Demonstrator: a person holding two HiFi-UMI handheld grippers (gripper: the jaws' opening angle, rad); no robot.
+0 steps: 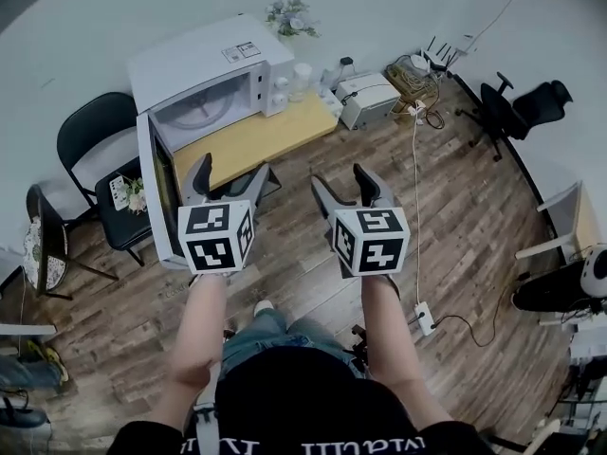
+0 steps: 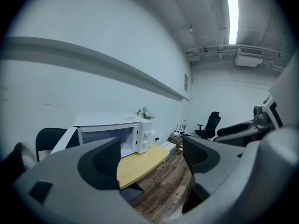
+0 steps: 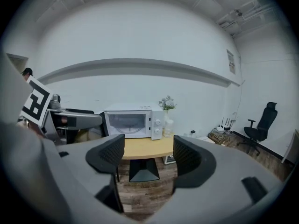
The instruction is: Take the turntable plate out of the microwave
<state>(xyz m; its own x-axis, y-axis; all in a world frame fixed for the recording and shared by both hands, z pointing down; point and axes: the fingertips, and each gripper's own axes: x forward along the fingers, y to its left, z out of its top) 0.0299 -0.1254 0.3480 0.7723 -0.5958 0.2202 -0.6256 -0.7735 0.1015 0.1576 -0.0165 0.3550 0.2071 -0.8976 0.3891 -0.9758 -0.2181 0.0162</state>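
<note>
Far left, black chairs (image 1: 90, 140) stand along the wall, one with small items on its seat, all out of play. Next along, the microwave (image 1: 204, 64) stands at the left end of the wooden table (image 1: 256, 140). Its door (image 1: 156, 192) is swung wide open toward the person, so the cavity is exposed and ready to be reached into. Inside, the turntable plate (image 1: 202, 112) lies flat on the oven floor, the only thing in there that I can make out, and neither tool is touching it.

Now the left gripper (image 1: 230, 173): it's pointed toward the open oven but short of it. Its jaws are spread wide with only table and floorboards showing between them, so it carries nothing. Beside it, the right gripper (image 1: 341, 180) matches that, jaws wide and nothing held. Its own camera looks straight across the table into the cavity, where the plate shows pale.

My read is that the person is standing back and lining both tools up for the approach, and the grab has not begun. The stretch of table in front of the oven looks a likely spot to set the plate down.

Further right, a jar (image 1: 302, 79) and a bunch of flowers (image 1: 291, 14) sit by the oven's dial side. Then come a white box (image 1: 368, 100) and tangled cables (image 1: 417, 79) on the floor, and a black office chair (image 1: 517, 107) far right
</note>
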